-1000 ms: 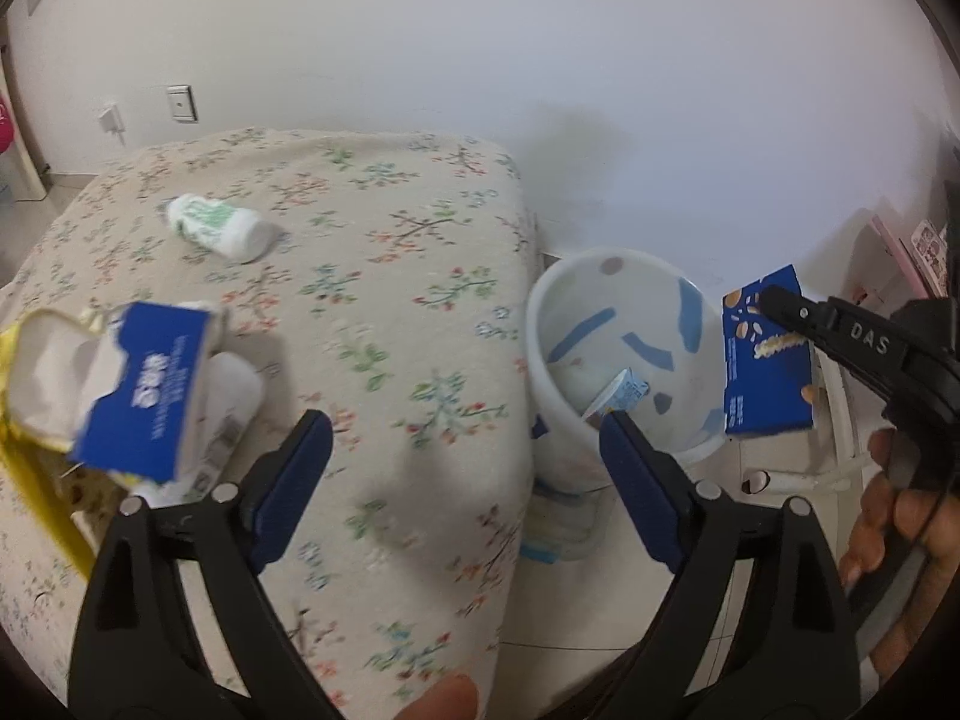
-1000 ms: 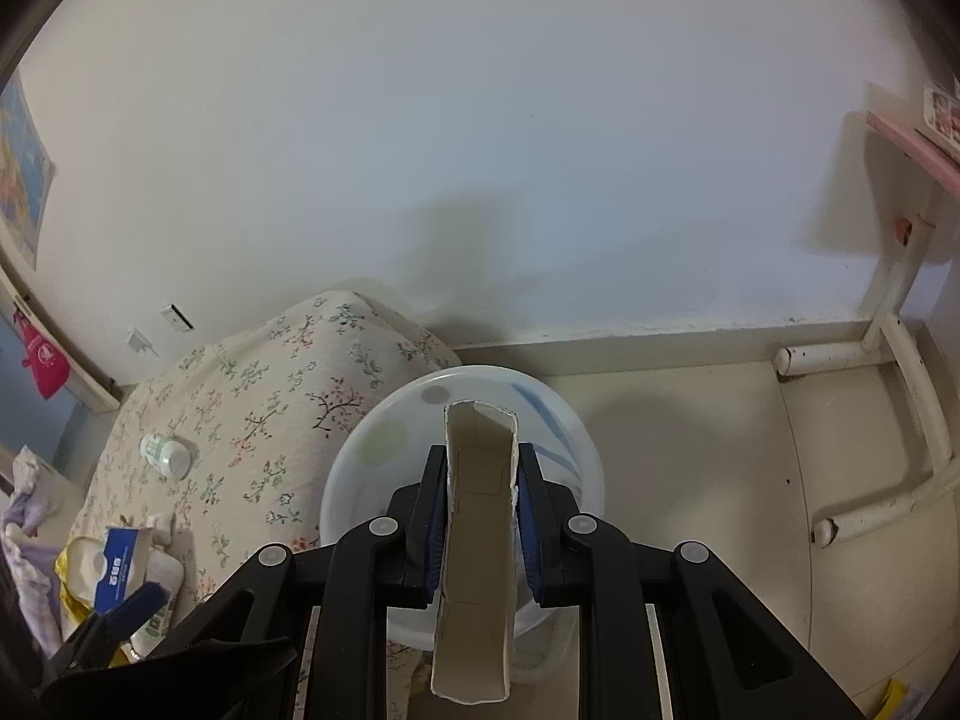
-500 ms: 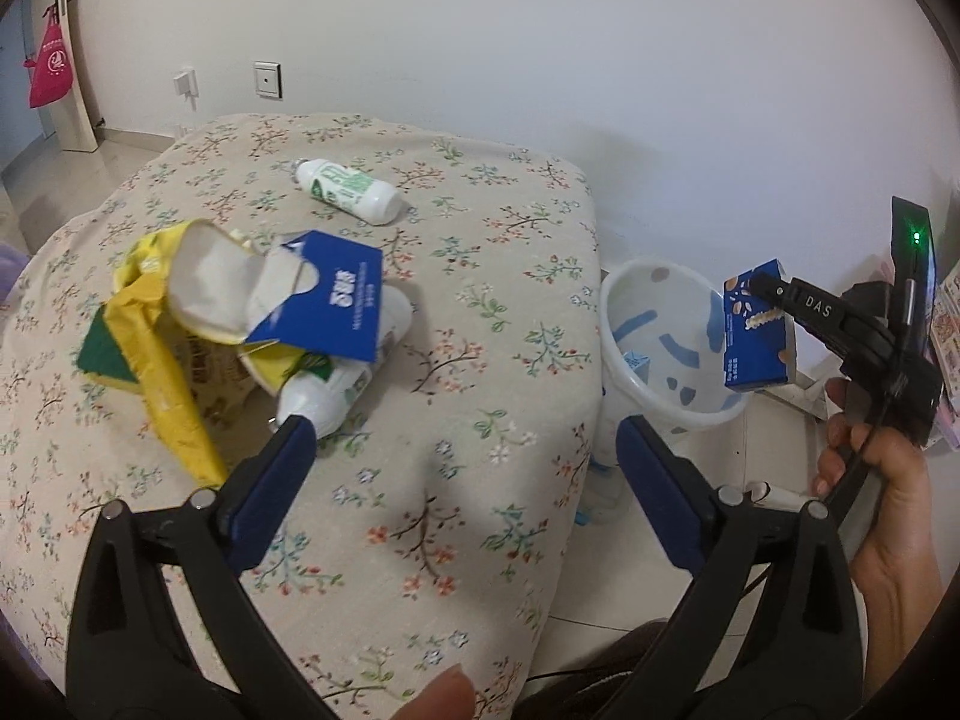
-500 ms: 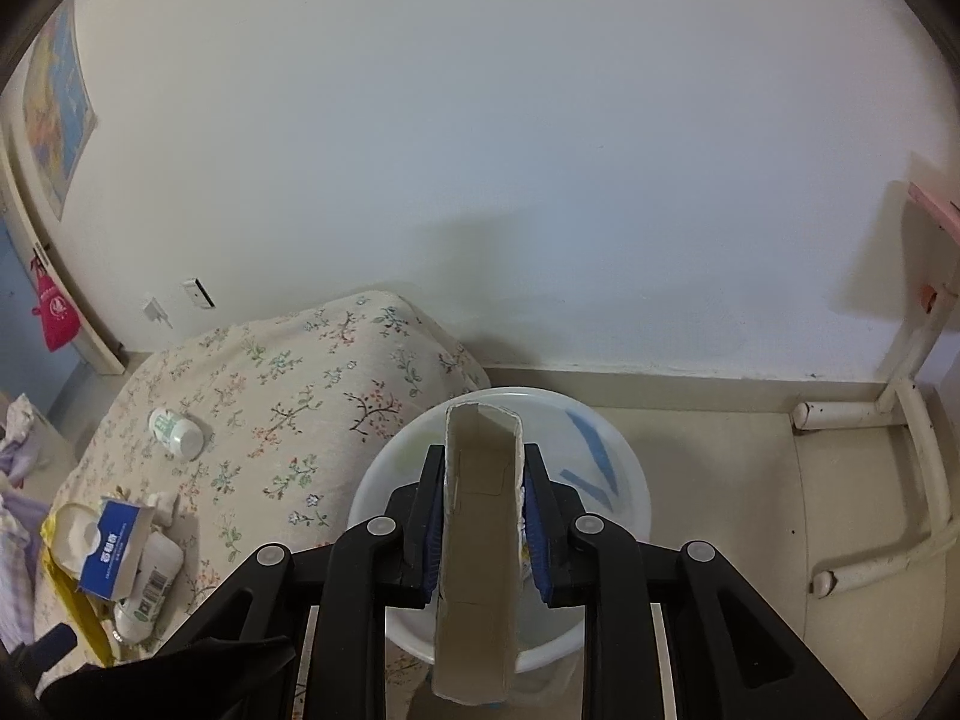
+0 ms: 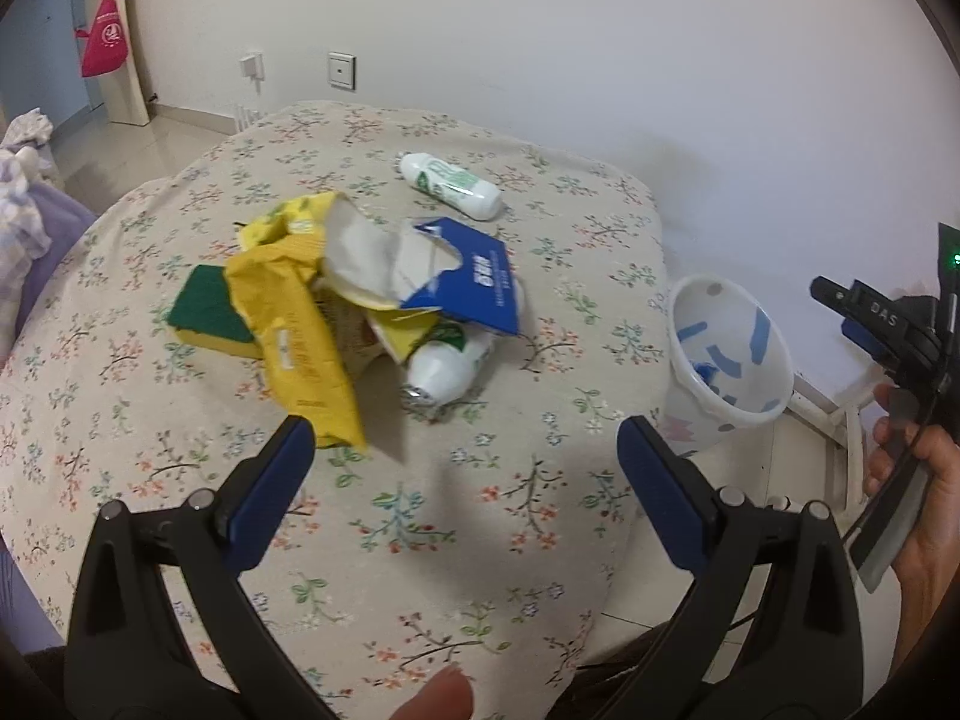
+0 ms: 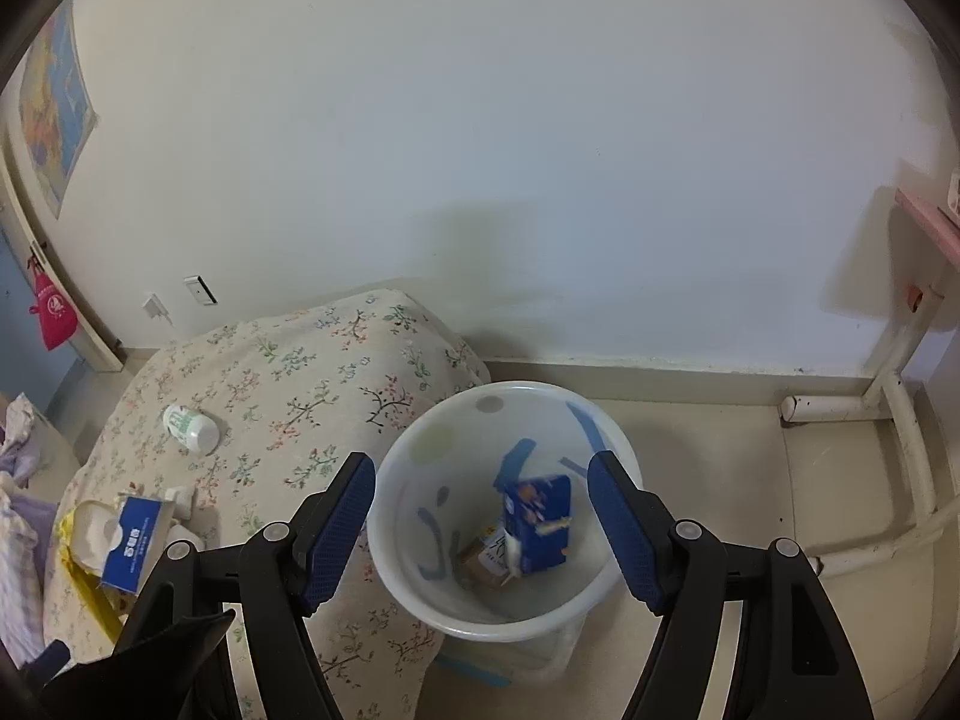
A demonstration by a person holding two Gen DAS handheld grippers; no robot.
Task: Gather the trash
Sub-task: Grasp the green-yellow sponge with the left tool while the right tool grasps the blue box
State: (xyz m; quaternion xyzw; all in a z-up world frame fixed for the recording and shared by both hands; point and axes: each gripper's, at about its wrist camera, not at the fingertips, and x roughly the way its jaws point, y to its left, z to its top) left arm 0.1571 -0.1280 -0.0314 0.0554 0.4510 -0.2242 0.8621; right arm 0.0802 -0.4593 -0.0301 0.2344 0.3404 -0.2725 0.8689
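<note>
My left gripper (image 5: 465,438) hangs open over the floral tablecloth (image 5: 480,516), just short of a trash pile. The pile holds a yellow bag (image 5: 294,324), a torn blue-and-white carton (image 5: 465,288), a white bottle (image 5: 450,363) and a green-and-yellow sponge (image 5: 207,312). A second white bottle (image 5: 450,183) lies further back. My right gripper (image 6: 480,468) is above the white bin (image 6: 510,387); its jaws are opening with nothing between them. A blue box (image 6: 537,522) lies inside the bin among other scraps. The bin (image 5: 774,384) stands on the floor off the table's right edge.
A white wall runs close behind the table and the bin. A white-framed rack (image 6: 894,372) with a pink shelf stands to the bin's right. Purple cloth (image 5: 24,204) lies left of the table, and a red bag (image 5: 102,39) hangs by the door.
My right gripper has opened and let go of the blue box, which dropped into the bin. My left gripper has swung from the bin side to over the trash pile.
</note>
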